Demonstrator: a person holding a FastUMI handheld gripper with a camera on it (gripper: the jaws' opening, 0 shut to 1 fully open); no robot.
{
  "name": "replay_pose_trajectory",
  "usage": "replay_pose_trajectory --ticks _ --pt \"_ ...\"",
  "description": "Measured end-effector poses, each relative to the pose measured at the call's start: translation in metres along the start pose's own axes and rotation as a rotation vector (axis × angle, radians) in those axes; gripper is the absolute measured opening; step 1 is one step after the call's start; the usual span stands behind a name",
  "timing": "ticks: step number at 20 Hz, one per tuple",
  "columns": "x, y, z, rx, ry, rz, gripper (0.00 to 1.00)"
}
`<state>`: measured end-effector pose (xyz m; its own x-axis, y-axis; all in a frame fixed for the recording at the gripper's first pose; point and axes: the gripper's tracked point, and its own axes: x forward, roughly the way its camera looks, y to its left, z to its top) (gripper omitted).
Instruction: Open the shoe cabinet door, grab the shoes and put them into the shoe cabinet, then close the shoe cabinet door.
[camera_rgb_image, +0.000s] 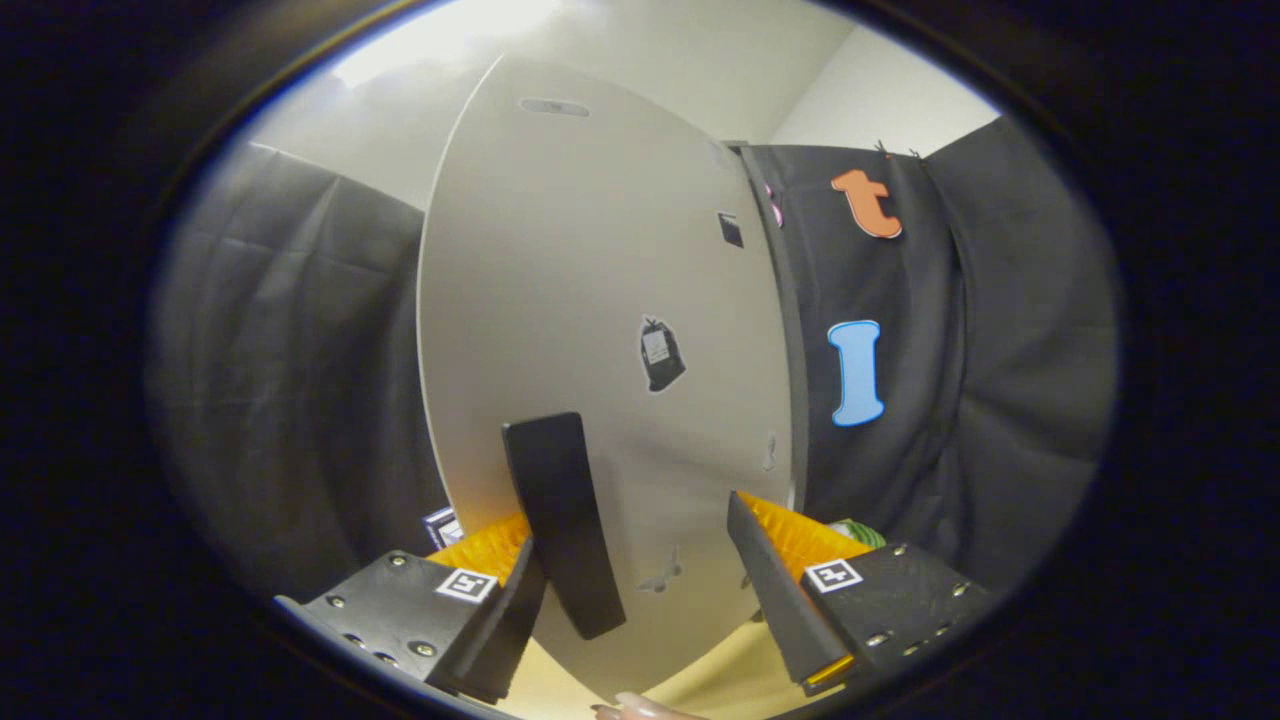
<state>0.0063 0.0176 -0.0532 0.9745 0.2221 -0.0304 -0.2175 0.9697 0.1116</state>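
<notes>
The shoe cabinet door (600, 250) is a tall pale grey panel standing close in front of me, with a few small stickers on it. Its black bar handle (560, 510) runs upright low on the door. My gripper (635, 525) is open, and its fingers reach up to the door's lower part. The handle lies between the fingers, right against the left finger (510, 610) and far from the right finger (775, 590). Whether the left finger touches the handle I cannot tell. How far the door stands open is unclear from here.
Black cloth walls hang on both sides of the door. A pale yellow surface (720, 670) lies below the fingers, where a person's fingertip (640, 708) pokes in. A small green and white thing (858, 530) sits beyond the right finger, and a small dark box (441, 524) beyond the left.
</notes>
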Motion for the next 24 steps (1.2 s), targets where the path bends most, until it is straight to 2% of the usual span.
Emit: replay_pose_trajectory --ticks 5,9,14,19,24 --pt "0.047 0.047 -0.01 0.003 -0.009 -0.038 0.96" --pt "0.087 0.074 -0.015 -0.006 -0.007 -0.023 0.96" --pt "0.126 0.095 -0.015 -0.037 -0.053 -0.015 0.99" --pt "0.161 0.113 -0.018 -0.014 -0.057 0.043 0.99" --pt "0.18 0.116 -0.015 -0.064 -0.092 0.0 0.99"
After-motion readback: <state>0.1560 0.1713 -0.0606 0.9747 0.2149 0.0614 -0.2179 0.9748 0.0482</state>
